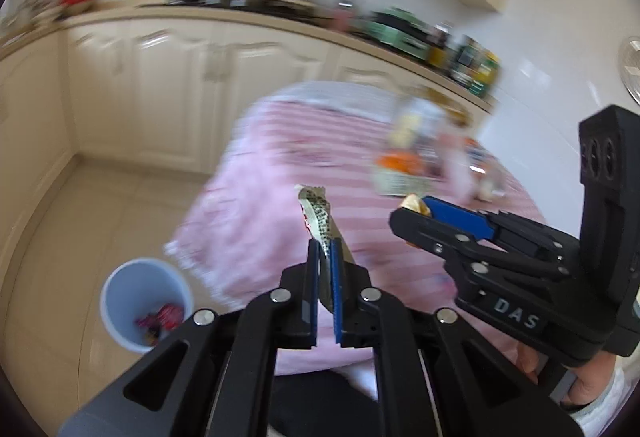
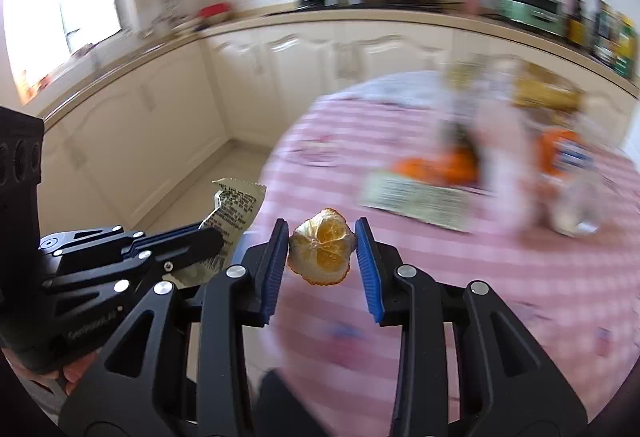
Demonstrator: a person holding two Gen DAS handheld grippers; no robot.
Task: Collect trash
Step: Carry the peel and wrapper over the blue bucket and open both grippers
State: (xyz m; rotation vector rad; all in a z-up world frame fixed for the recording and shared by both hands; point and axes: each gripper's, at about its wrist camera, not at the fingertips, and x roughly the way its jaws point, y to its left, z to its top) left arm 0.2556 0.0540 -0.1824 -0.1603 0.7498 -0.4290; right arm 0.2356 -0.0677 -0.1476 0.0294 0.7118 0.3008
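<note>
Two hand-held claws carried kitchen litter above a round worktop (image 1: 360, 173) draped in a pink striped cloth. The left claw (image 1: 325, 249) was clamped on a flattened snack wrapper (image 1: 318, 215), its blue pads pressed together on the foil; in the left wrist view the wrapper's long axis ran along the fingers, its free, crimped end pointing toward 12 o'clock, slightly left. From the right wrist view the same wrapper (image 2: 234, 213) stuck out past the left claw (image 2: 212, 237) toward 1 o'clock.

The right claw (image 2: 322, 237) gripped a dried piece of orange peel (image 2: 322, 251) by its two sides, the pads held partly apart by the peel, whose longer axis lay across the gap from 9 to 3 o'clock. In the left wrist view that claw (image 1: 412, 207) entered from 3 o'clock, a sliver of peel (image 1: 414, 203) showing at its tip.

A pale blue bin (image 1: 146, 303) stood on the tiled floor (image 1: 80, 237) at 8 o'clock of the left claw, pink wrappers already in it. Blurred packets and a bottle crowded the worktop's far side.
</note>
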